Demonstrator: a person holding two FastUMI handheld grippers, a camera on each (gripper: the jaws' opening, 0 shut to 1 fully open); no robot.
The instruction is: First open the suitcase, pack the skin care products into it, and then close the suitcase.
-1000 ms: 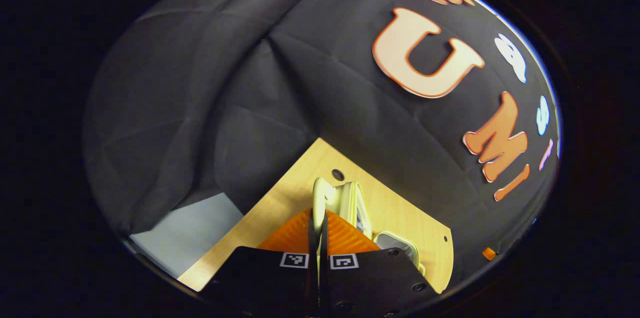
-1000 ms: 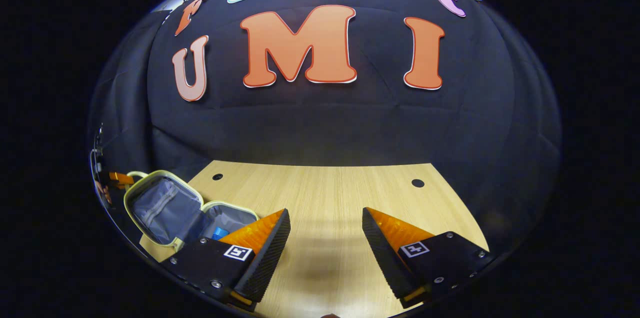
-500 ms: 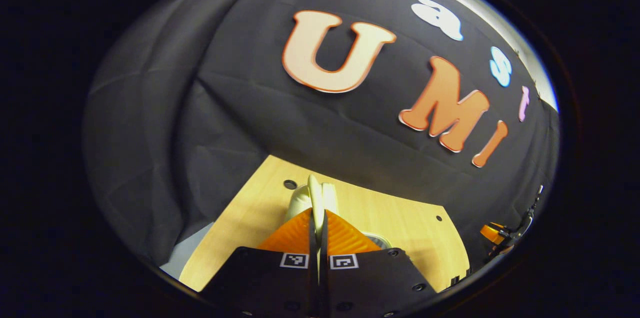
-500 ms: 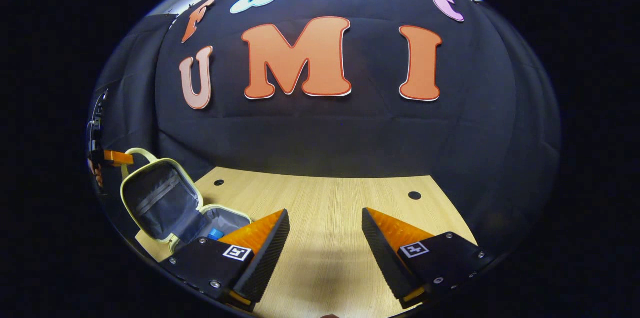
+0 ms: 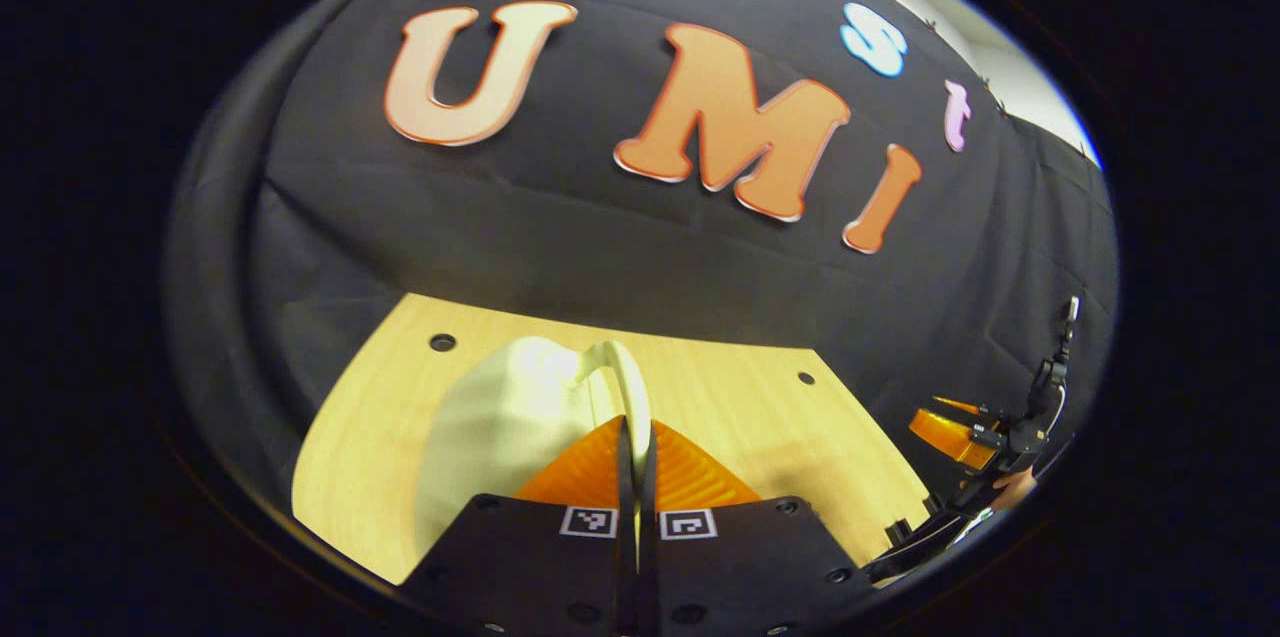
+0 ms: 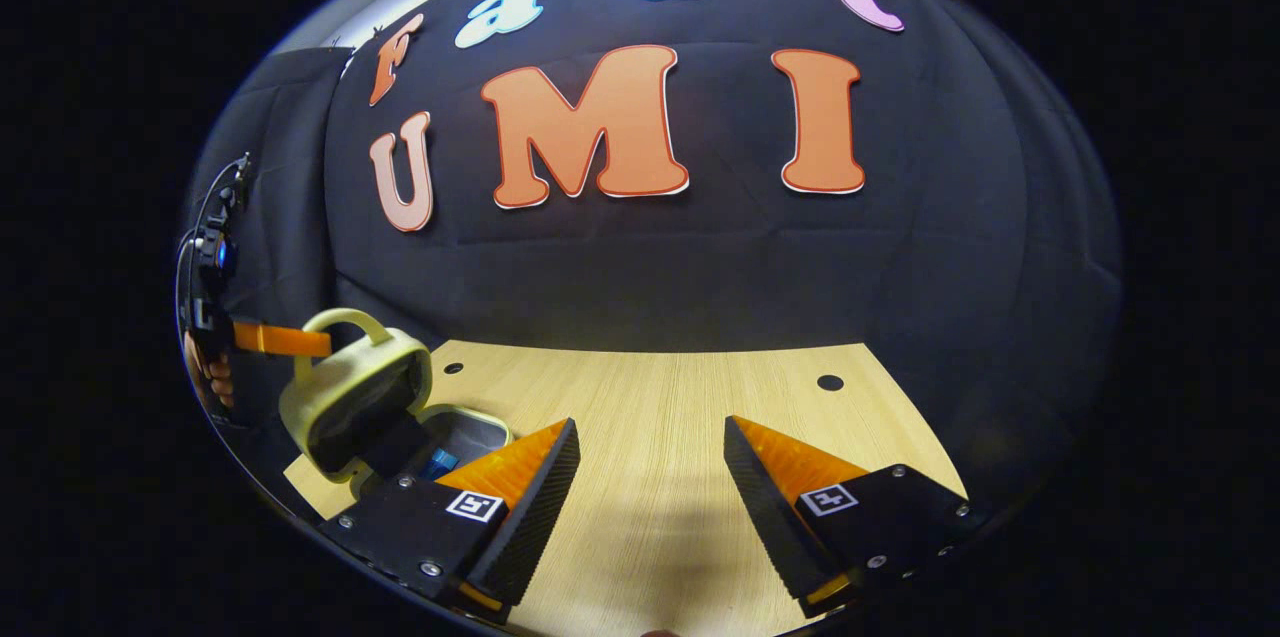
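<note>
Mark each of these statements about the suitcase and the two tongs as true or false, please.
1. The left tongs are shut on the suitcase handle. True.
2. The right tongs hold a product. False: they are open and hold nothing, above the table.
3. The suitcase is fully closed. False: its lid is partly up.
4. A blue item lies inside the suitcase. True.
5. The lid lies flat on the table. False: it is tilted over the base.

A light wooden table (image 6: 650, 417) with fine lengthwise grain carries two small dark round holes near its far edge, one toward each far corner (image 6: 829, 382), and behind that edge a wrinkled black cloth wall (image 6: 700, 257) rises as the backdrop.
</note>
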